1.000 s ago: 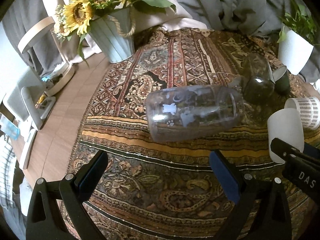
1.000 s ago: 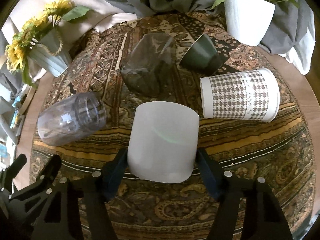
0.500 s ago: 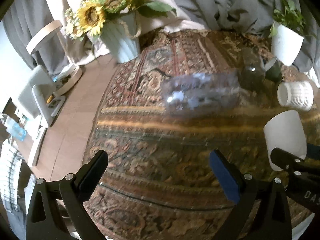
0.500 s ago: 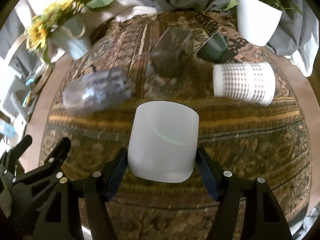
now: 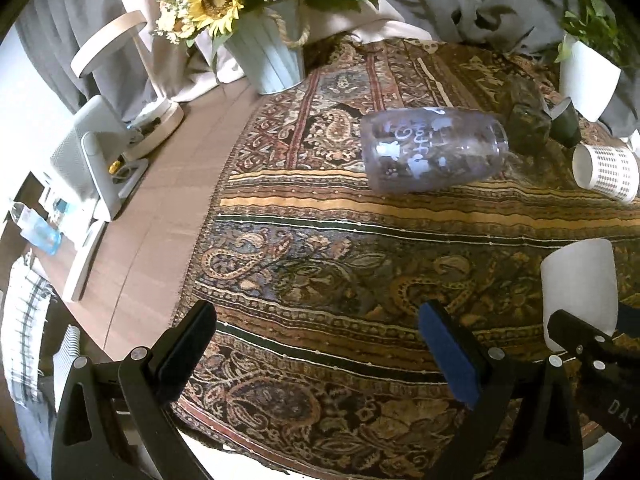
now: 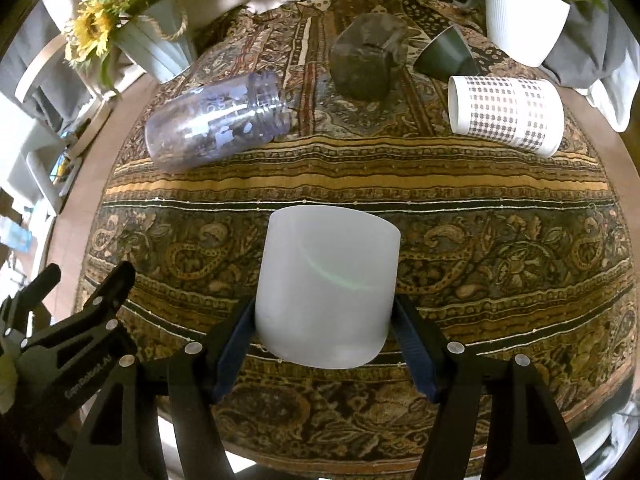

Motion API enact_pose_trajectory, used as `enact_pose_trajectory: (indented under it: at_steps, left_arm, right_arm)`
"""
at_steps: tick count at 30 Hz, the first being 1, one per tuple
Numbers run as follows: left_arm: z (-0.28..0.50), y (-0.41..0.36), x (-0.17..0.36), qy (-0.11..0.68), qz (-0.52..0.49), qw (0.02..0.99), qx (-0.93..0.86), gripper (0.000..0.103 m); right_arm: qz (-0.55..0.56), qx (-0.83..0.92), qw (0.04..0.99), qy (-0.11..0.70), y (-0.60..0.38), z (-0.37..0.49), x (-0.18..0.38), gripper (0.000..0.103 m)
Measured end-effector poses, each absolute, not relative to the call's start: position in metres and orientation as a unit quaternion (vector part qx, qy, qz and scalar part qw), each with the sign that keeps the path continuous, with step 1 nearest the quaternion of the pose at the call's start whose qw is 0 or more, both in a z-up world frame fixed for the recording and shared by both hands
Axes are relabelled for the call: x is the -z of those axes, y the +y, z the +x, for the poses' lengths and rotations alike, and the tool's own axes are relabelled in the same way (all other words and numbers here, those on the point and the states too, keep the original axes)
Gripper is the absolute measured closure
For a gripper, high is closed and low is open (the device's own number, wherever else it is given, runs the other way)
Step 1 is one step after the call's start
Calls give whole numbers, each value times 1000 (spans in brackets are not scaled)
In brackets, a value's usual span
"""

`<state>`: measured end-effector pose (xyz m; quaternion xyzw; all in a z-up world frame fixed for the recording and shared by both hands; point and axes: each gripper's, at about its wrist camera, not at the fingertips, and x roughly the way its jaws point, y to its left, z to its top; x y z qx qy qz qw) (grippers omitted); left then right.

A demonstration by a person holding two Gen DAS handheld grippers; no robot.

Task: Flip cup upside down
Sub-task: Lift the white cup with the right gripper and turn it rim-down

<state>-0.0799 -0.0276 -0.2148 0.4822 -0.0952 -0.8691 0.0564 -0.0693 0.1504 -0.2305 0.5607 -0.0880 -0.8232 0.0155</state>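
Note:
My right gripper (image 6: 324, 332) is shut on a frosted white cup (image 6: 328, 284), its blue pads pressed on both sides, holding it above the patterned tablecloth (image 6: 500, 184) near the front edge. The same cup (image 5: 578, 284) shows at the right of the left wrist view, with the right gripper under it. My left gripper (image 5: 316, 348) is open and empty above the front of the cloth. A clear printed jar (image 5: 432, 150) lies on its side well beyond it, also in the right wrist view (image 6: 216, 124).
A checked paper cup (image 6: 506, 114), a dark green cup (image 6: 446, 54) and a smoky glass (image 6: 366, 56) lie on the cloth at the back. A sunflower pot (image 5: 270, 54) and a white plant pot (image 6: 524, 16) stand behind. The wooden table (image 5: 160, 200) extends left.
Both grippers have pulled back and up from the table; the cups and jar look farther away. The white cup has stayed gripped in the right gripper. The left gripper has stayed open.

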Motion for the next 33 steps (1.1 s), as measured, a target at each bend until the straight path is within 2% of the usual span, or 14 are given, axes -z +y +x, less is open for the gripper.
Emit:
enact_pose_trajectory:
  at_steps: [2,4,5,10,18,33]
  left_arm:
    - [-79,-26,212,-95,480,55,871,0]
    - [-78,-25,209,-93,476,53,873,0]
    - [-76,-24,206,-92,472,53,875,0]
    - [-61,-11,192,-95,459,22,883,0]
    - [-30,35,184,-80,443,-64,891,0]
    - [-7,117,208,-105,387,-82,912,0]
  right_arm:
    - [561,823,16,-86,149,-69,230,33]
    - [556,827,12,-84,149,-68,226,23]
    - [548,832,13,-83,150,-65,220,22]
    - [505,859,-4,-88,164,-44,185,22]
    - [454,887,-64,-52,195,-4,147,22]
    - [476,874,-86,-51,271,23,179,22]
